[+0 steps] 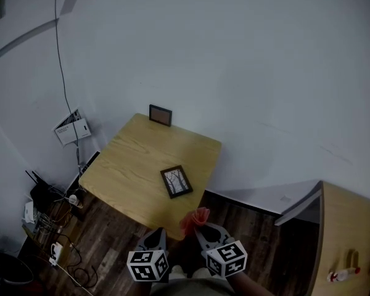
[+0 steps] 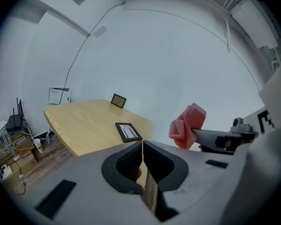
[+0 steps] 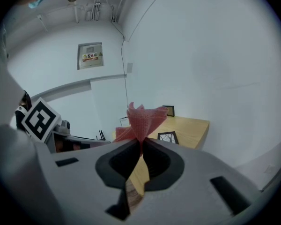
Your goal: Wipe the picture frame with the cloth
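Note:
A black picture frame [image 1: 176,181] [image 2: 128,131] [image 3: 168,137] with a tree print lies flat near the front edge of a low wooden table [image 1: 135,165]. My right gripper [image 1: 199,226] [image 3: 141,143] is shut on a bunched pink cloth [image 1: 194,220] [image 3: 144,119] [image 2: 187,125], held just short of the table's near corner. Beside it on the left, my left gripper [image 1: 159,232] [image 2: 143,144] is shut with nothing in it. Both hang over the dark floor, below the frame in the head view.
A second small frame [image 1: 160,115] stands upright at the table's far edge against the white wall. Cables, a router and papers [image 1: 72,128] clutter the floor at left. A wooden cabinet [image 1: 348,239] stands at the right.

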Available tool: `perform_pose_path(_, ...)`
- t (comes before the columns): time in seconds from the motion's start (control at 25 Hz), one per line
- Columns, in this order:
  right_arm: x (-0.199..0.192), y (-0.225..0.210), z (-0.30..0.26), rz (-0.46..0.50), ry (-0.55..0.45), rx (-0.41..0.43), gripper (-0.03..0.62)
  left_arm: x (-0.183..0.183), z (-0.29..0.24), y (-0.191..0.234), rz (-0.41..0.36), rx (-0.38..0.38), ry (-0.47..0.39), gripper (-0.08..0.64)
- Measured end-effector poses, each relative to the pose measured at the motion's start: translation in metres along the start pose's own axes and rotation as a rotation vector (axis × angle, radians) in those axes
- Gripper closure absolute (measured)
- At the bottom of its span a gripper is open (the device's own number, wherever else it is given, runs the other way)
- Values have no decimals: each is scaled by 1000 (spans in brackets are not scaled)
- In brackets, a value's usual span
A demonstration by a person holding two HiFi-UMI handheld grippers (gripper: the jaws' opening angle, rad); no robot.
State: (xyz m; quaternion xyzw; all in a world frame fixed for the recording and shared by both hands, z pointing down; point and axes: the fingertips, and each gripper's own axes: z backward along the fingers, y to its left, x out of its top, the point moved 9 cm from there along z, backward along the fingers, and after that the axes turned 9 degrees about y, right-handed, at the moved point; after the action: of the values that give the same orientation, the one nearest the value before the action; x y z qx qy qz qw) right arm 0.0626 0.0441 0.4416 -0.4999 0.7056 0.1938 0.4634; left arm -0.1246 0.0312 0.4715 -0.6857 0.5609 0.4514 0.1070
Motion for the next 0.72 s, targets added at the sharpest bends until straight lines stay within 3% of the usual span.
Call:
perform_pose_path(0.36,11,-13,-38,-15,42,25,578,15,-28,23,33,18,31,554)
perform_pose_path(0.72,39,-56,-88,22,74,43,578,38,-80,40,56,41,52,554)
